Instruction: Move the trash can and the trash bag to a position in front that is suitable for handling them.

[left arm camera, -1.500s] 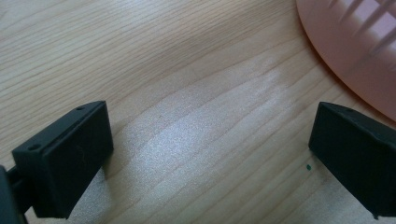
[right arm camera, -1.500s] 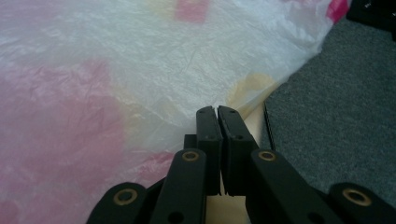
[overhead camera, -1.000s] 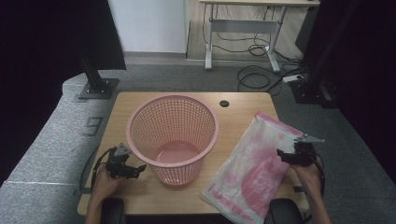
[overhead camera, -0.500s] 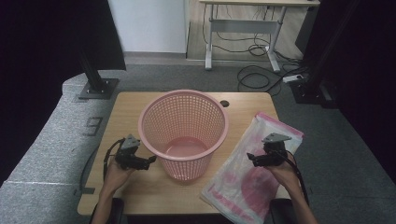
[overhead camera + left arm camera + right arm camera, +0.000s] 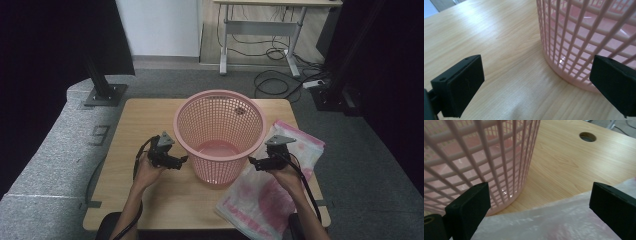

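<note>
Here the pink mesh basket (image 5: 220, 135) stands upright at the middle of the wooden table (image 5: 150, 115), mouth up, nothing visible inside except the sheen of its solid bottom. Both tools flank its lower wall, which reads as a setup for handling the basket from two sides at once. Left gripper (image 5: 181, 160) sits just beside the basket's left flank, jaws spread wide with nothing between them; in the left gripper view one jaw is over bare wood and the other sits in front of the lattice near the base, apparently short of contact. Right gripper (image 5: 251, 161) mirrors it on the right flank; its jaws have just been opening and now stand wide apart, empty. In the right gripper view, basket wall shows by one jaw and crinkled plastic lies under the other. That plastic is a pink-and-clear bag (image 5: 270, 195), lying flat on the right near part of the table, its near corner hanging slightly over the edge, its left edge close to the basket foot. Judgement: bag laid flat and close, probably as a liner for the basket. A round cable hole (image 5: 587, 136) shows in the tabletop beyond the basket. Farther off: grey carpet, a desk frame (image 5: 260, 30) and loose cables on the floor.
</note>
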Motion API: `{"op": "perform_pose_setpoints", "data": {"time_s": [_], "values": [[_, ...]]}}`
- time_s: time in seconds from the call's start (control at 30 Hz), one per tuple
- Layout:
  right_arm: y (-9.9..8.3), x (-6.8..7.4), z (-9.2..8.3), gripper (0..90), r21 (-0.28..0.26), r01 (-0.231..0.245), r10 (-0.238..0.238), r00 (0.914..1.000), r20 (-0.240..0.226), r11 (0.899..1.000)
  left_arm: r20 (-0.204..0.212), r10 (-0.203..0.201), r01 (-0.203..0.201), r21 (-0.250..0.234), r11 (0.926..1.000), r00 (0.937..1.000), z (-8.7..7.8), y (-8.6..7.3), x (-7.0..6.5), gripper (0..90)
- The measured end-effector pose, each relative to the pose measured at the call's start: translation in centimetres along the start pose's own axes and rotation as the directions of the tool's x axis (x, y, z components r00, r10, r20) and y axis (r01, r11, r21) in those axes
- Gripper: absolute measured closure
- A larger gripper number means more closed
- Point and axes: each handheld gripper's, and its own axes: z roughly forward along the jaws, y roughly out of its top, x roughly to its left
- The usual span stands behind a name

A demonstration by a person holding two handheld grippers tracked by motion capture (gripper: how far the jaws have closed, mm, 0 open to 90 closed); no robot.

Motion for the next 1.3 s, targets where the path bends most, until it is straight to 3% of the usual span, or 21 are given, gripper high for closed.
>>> {"op": "perform_pose_setpoints", "data": {"time_s": [0.13, 0.27, 0.4, 0.53, 0.67, 0.8, 0.93, 1.0, 1.03, 1.3], "values": [[-0.5, -0.5, -0.8, 2.3, 0.007, -0.004, 0.004, 1.0, 0.009, 1.0, -0.022, 0.036, -0.036, 0.03, 0.9989, 0.9991, -0.7, -0.8, -0.3, 0.0], [-1.7, -1.1, -1.4, 1.4, 0.026, 0.0, -0.001, 0.9998, 0.02, 1.0, -0.032, 0.031, -0.03, 0.056, 0.998, 0.999, -1.6, -2.5, -0.4, 0.0], [-4.0, -2.1, -1.8, 1.3, 0.052, -0.05, 0.049, 0.9985, 0.023, 0.997, -0.042, 0.038, -0.034, 0.099, 0.9945, 0.9984, -2.1, -4.4, -0.5, 0.0], [-6.0, -3.1, -1.9, 1.4, 0.087, -0.088, 0.085, 0.9956, 0.038, 0.992, -0.053, 0.015, -0.008, 0.128, 0.9917, 0.9985, -2.3, -6.6, -0.5, 0.0], [-7.2, -3.3, -1.8, 1.5, 0.11, -0.094, 0.088, 0.9946, 0.055, 0.99, -0.052, -0.025, 0.033, 0.149, 0.9884, 0.9983, -2.1, -8.3, -0.3, 0.0], [-8.6, -3.3, -1.3, 1.5, 0.134, -0.099, 0.093, 0.9944, 0.049, 0.986, -0.061, -0.018, 0.029, 0.189, 0.9816, 0.998, -1.7, -8.8, -0.3, 0.0], [-9.4, -3.2, -0.5, 1.4, 0.158, -0.093, 0.088, 0.9954, 0.039, 0.983, -0.055, -0.018, 0.028, 0.185, 0.9823, 0.9983, -1.5, -8.8, -0.4, 0.0], [-9.8, -3.1, -0.3, 1.3, 0.166, -0.084, 0.078, 0.996, 0.043, 0.983, -0.022, -0.045, 0.049, 0.183, 0.9819, 0.9987, -1.4, -9.0, -0.2, 0.0], [-10.0, -3.1, -0.2, 0.0, 0.161, -0.075, 0.068, 0.9964, 0.05, 0.984, 0.014, -0.088, 0.083, 0.185, 0.9792, 0.9961, -1.2, -9.1, 0.0, 0.0], [-10.3, -3.0, -0.2, 0.0, 0.143, -0.077, 0.07, 0.9963, 0.049, 0.987, 0.011, -0.088, 0.085, 0.174, 0.9811, 0.996, -1.1, -9.1, -0.1, 0.0]]}}
